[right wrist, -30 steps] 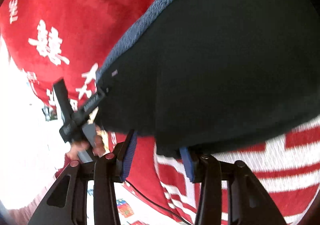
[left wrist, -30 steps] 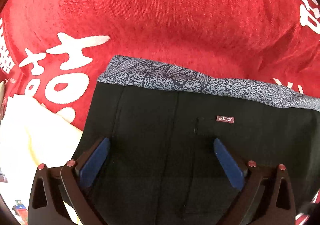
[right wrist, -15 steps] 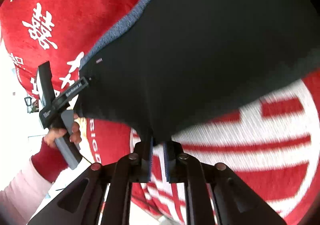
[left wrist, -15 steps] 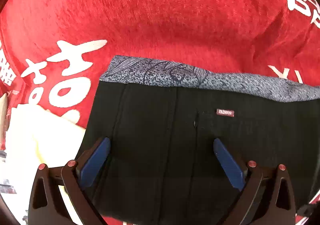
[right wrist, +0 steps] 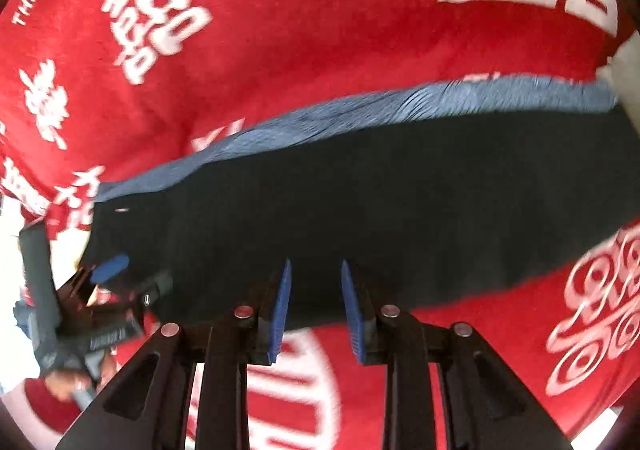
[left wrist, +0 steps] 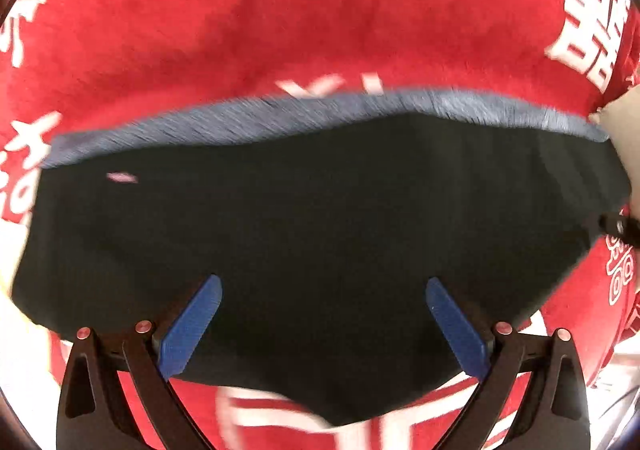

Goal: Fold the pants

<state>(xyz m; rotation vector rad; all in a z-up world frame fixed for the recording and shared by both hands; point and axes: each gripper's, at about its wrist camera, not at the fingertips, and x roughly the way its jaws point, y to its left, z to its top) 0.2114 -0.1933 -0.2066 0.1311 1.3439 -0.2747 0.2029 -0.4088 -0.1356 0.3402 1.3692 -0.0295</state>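
1. A red cloth (left wrist: pixel 320 30) printed with white characters covers the whole surface; what lies beneath it cannot be told.
2. The black pants (left wrist: pixel 320 218) lie folded flat on the red cloth, stretched wide across both views.
3. Their blue-grey patterned waistband (left wrist: pixel 320 114) runs along the far edge of the pants, and a small pink label (left wrist: pixel 122 178) sits just below the waistband's left end.
4. The left gripper (left wrist: pixel 324 314) hangs over the near part of the pants, its blue fingers (left wrist: pixel 192 326) spread wide apart with nothing pinched between them.
5. The right gripper (right wrist: pixel 316 306) is above the near edge of the pants; its fingers (right wrist: pixel 280 310) have just been opening and stand a narrow gap apart, no fabric between them.
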